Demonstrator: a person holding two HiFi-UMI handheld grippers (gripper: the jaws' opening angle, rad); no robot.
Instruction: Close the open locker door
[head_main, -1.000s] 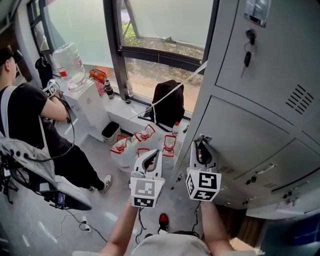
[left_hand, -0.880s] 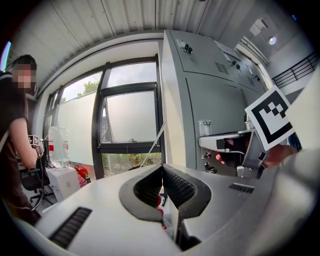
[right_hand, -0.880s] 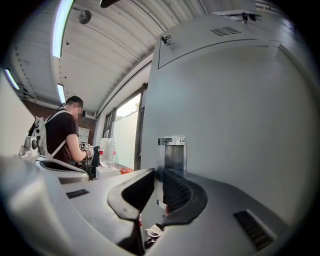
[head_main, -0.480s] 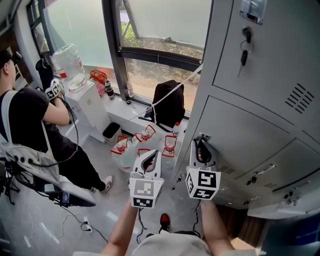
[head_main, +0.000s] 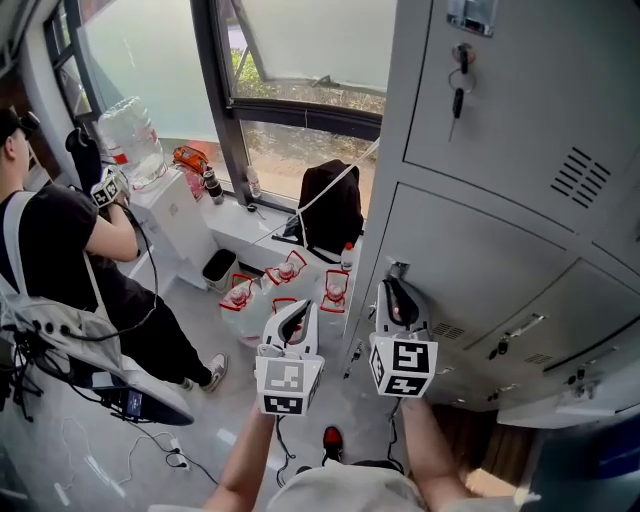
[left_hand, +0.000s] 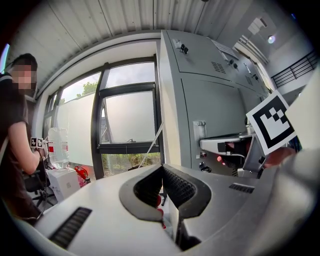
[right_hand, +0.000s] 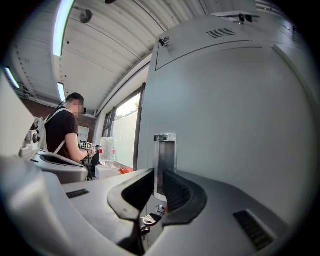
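The right gripper (head_main: 394, 290) was held just under the latch (head_main: 398, 270) of the door (head_main: 480, 270), its jaws narrowly apart with nothing pinched between them. The left gripper (head_main: 303, 312) was kept beside it, jaws together and empty. The door was set in the lockers' middle row; how far ajar it stood could not be told. A flat, steady push near the latch edge was judged best, until the door seated. A bag (head_main: 335, 205) and jugs (head_main: 285, 275) were seen below, seemingly out of the door's way. A person (head_main: 60, 250) was seated well apart.
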